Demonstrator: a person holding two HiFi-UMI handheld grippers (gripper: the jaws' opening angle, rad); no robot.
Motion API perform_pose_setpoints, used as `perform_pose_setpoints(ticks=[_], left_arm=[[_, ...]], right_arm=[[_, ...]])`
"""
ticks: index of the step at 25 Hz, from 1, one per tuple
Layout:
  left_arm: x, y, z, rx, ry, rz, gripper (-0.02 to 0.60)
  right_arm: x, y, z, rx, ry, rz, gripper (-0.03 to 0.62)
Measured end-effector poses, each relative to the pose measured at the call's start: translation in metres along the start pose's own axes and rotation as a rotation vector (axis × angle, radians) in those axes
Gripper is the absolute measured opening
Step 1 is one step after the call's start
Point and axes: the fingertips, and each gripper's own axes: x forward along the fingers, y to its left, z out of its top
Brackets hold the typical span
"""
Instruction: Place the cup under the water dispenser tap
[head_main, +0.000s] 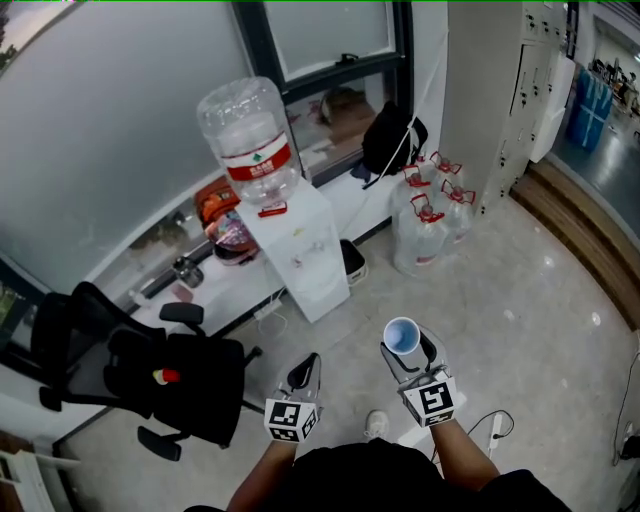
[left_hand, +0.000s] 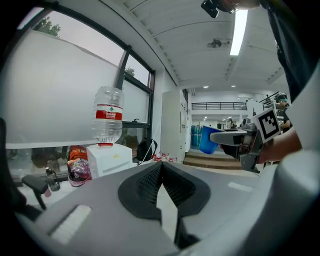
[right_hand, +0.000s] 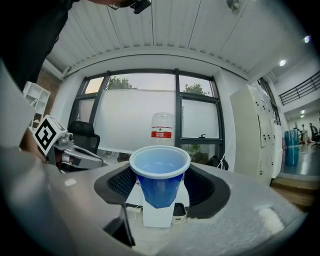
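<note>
The white water dispenser (head_main: 305, 250) stands against the window ledge with a clear bottle (head_main: 250, 135) upside down on top. An empty blue cup (head_main: 402, 335) sits upright in my right gripper (head_main: 408, 352), which is shut on it. In the right gripper view the cup (right_hand: 160, 187) stands between the black pads (right_hand: 120, 182), and the dispenser (right_hand: 159, 216) shows straight behind it, some way off. My left gripper (head_main: 303, 377) hangs left of the cup, shut and empty; its pads (left_hand: 147, 182) meet at the tip. The dispenser (left_hand: 110, 157) lies ahead to its left.
A black office chair (head_main: 150, 375) stands left of the dispenser. Several full water jugs (head_main: 430, 215) and a black bag (head_main: 392, 138) sit to the dispenser's right. Tall lockers (head_main: 500, 100) and wooden steps (head_main: 580, 230) lie at the right. A cable (head_main: 492, 425) trails on the floor.
</note>
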Motion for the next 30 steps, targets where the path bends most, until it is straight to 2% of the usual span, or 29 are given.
perform_pose_setpoints(ticks=[5, 14, 30], left_arm=[[0.0, 0.007, -0.004, -0.021, 0.016, 0.083, 0.017], [0.013, 0.036, -0.008, -0.065, 0.016, 0.114, 0.017], [0.05, 0.169, -0.004, -0.097, -0.001, 0.155, 0.017]], right_arm=[[0.015, -0.009, -0.006, -0.005, 0.015, 0.07, 0.298], [0.059, 0.002, -0.015, 0.02, 0.034, 0.122, 0.298], [0.202, 0.043, -0.008, -0.038, 0.062, 0.176, 0.298]])
